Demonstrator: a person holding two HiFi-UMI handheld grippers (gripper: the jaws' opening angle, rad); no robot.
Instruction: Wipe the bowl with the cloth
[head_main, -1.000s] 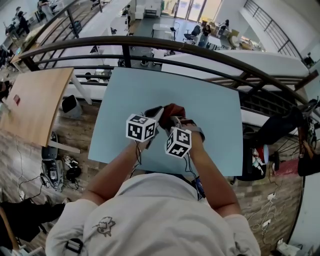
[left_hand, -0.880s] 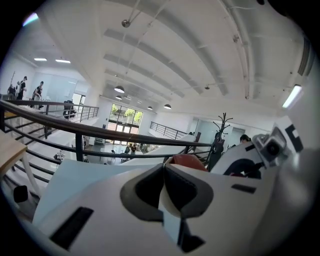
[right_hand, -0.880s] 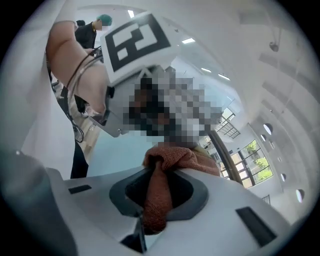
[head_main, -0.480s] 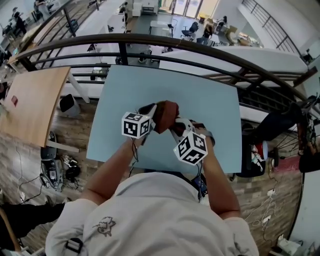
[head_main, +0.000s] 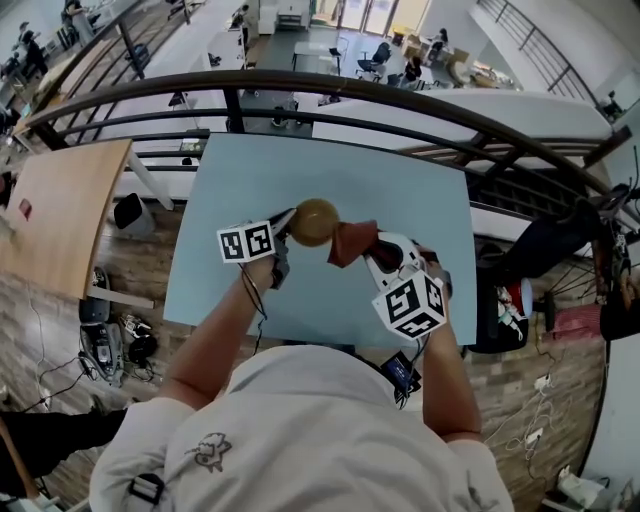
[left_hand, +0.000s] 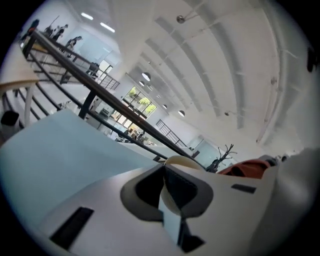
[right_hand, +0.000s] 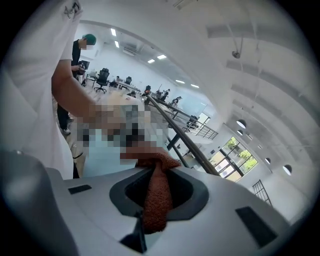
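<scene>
A tan bowl (head_main: 314, 221) hangs above the light blue table (head_main: 410, 190), and my left gripper (head_main: 287, 223) is shut on its left rim. In the left gripper view the bowl's cream rim (left_hand: 184, 162) stands pinched between the jaws of the left gripper (left_hand: 169, 176). A rust-brown cloth (head_main: 351, 242) hangs just right of the bowl, apart from it, with my right gripper (head_main: 370, 250) shut on it. In the right gripper view the cloth (right_hand: 156, 195) fills the gap of the right gripper (right_hand: 154, 186). The cloth (left_hand: 248, 167) also shows at the right of the left gripper view.
A dark curved railing (head_main: 420, 100) runs past the table's far edge. A wooden table (head_main: 55, 210) stands to the left, with a black bin (head_main: 130, 212) and cables (head_main: 112, 340) on the floor between. A dark bag (head_main: 500, 310) lies right of the table.
The cloth has come off the bowl and moved right with the right gripper, which also rose towards me. The bowl now shows bare. The left gripper has shifted left and rolled.
</scene>
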